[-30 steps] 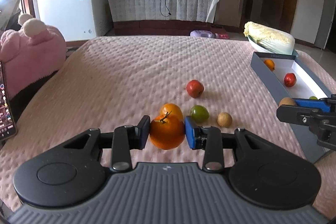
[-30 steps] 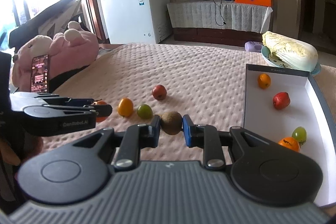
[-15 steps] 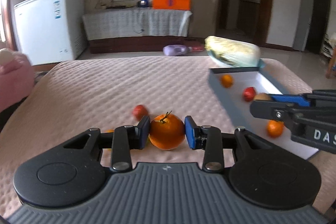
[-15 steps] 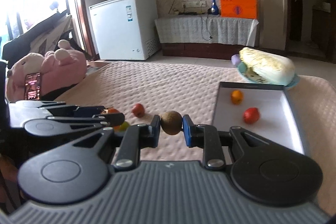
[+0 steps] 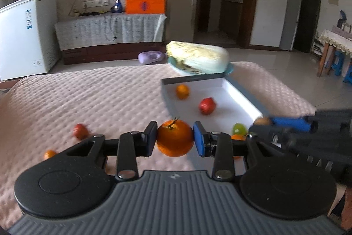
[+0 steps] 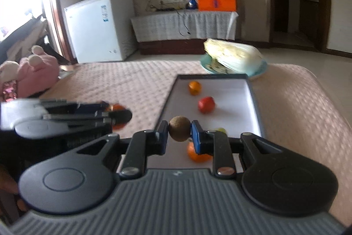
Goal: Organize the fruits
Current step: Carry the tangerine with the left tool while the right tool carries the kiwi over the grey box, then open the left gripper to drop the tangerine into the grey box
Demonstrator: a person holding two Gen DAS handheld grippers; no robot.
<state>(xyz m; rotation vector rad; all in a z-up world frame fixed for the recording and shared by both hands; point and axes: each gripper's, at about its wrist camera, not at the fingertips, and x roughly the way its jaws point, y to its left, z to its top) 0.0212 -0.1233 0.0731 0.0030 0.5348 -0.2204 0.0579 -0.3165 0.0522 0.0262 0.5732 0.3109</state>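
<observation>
My left gripper (image 5: 175,138) is shut on a stemmed orange (image 5: 175,141), held over the pink quilt just short of the tray's near left side. My right gripper (image 6: 179,132) is shut on a small brown round fruit (image 6: 179,132) above the near end of the white tray (image 6: 255,102). In the tray lie a small orange (image 6: 195,87), a red fruit (image 6: 206,104), a green fruit (image 6: 221,130) and another orange (image 6: 195,154), partly hidden by my fingers. A red fruit (image 5: 80,131) and a small orange (image 5: 49,154) lie on the quilt to the left.
A cabbage (image 5: 197,56) on a blue plate sits right behind the tray's far end. Pink plush toys (image 6: 33,74) and a phone (image 6: 8,91) are at the quilt's left edge. The quilt (image 5: 99,98) drops off to the floor on the right.
Both grippers have swung to the right with their fruits still held. The tray has come from the right edge of both views to the middle; the loose fruits have slid left.
</observation>
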